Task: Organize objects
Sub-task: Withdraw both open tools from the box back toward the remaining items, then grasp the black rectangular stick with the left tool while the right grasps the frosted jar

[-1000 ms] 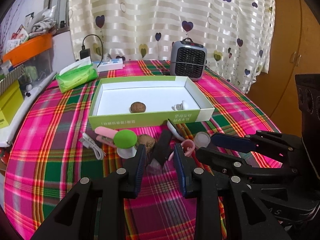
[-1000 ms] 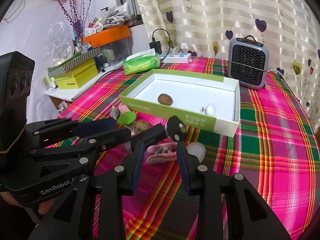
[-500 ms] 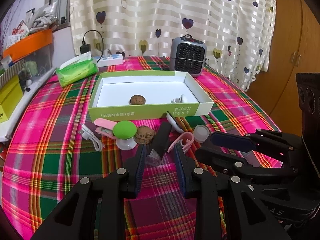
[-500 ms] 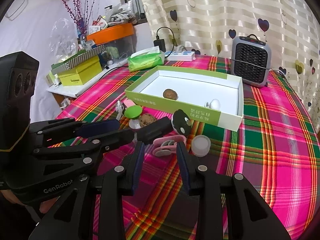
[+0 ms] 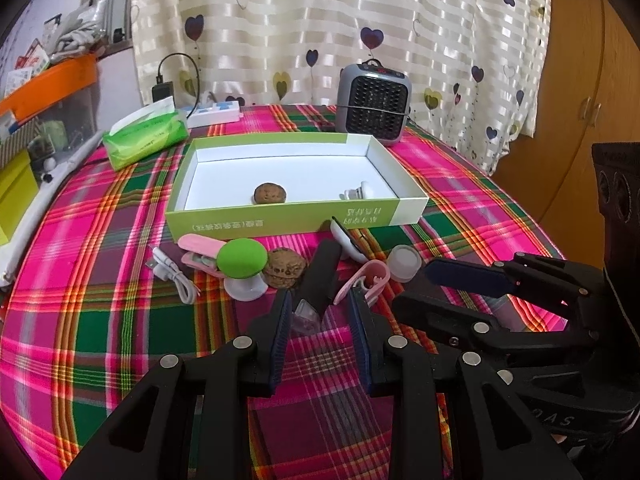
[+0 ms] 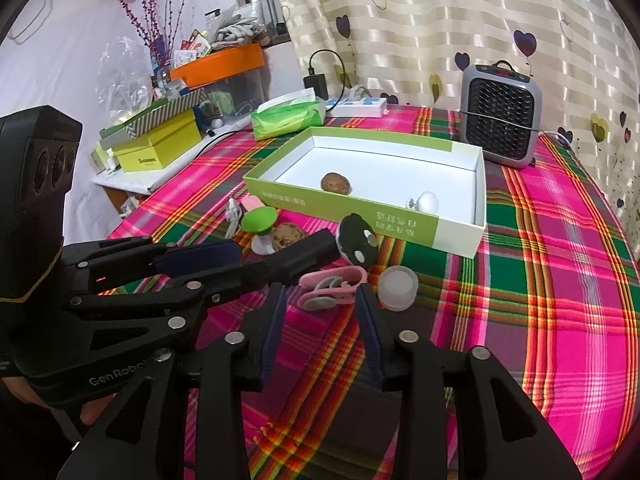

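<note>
Green-sided box [image 5: 280, 222] holds a walnut [image 5: 271, 193]; another walnut [image 5: 286, 269] lies outside it.

Print on the green box [image 5: 276, 222] front wall is too small to read. The black bar-shaped object [image 5: 320, 276] cannot be identified; the left gripper [image 6: 224, 256] covers its near end in the right wrist view. 1 small white item [image 5: 358, 192] inside the box is too small to identify. Clutter behind the orange tray [image 6: 218, 64] is indistinct.

walnuts [image 5: 271, 193] 2 | pink clips [image 5: 365, 278] 2 | box [image 5: 280, 222] 1 | heater [image 5: 374, 105] 1
</note>
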A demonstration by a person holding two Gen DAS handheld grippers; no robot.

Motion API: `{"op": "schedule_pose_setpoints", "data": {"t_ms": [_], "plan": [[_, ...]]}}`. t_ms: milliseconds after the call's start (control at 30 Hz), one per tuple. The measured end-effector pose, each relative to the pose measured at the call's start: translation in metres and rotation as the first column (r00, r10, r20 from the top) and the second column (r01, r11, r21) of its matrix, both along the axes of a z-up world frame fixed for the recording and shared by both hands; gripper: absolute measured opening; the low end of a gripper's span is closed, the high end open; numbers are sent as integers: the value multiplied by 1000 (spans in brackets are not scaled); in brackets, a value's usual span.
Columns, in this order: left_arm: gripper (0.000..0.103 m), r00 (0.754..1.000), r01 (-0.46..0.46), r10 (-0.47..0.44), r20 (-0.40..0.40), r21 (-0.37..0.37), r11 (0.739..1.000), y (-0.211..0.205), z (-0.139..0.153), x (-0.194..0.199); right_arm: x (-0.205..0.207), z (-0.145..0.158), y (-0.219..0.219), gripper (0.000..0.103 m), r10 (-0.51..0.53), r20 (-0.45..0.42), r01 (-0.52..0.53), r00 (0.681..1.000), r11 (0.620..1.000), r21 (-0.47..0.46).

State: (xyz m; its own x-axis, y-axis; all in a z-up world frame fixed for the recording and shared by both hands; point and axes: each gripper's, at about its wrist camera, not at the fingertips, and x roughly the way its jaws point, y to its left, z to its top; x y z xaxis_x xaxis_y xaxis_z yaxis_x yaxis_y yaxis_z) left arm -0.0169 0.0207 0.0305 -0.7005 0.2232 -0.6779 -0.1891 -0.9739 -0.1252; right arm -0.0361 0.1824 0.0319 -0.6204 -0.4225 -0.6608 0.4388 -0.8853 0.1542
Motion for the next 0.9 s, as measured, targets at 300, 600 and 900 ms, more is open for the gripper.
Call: {"op": "schedule_pose_setpoints", "data": {"t_ms": [300,600,900], "plan": [[26,1000,-2,2,25,-3,1000,-2,-7,-12,-10,-5,9,42,-41,21,41,999,999,-4],[26,999,7,-7,41,-2,1000,-2,-11,-19,-24,-10,19,42,-102,46,102,994,995,22],[26,997,17,-17,69,-3,1000,2,-17,-29,-38,-18,19,42,-109,86,106,990,993,43]]}}
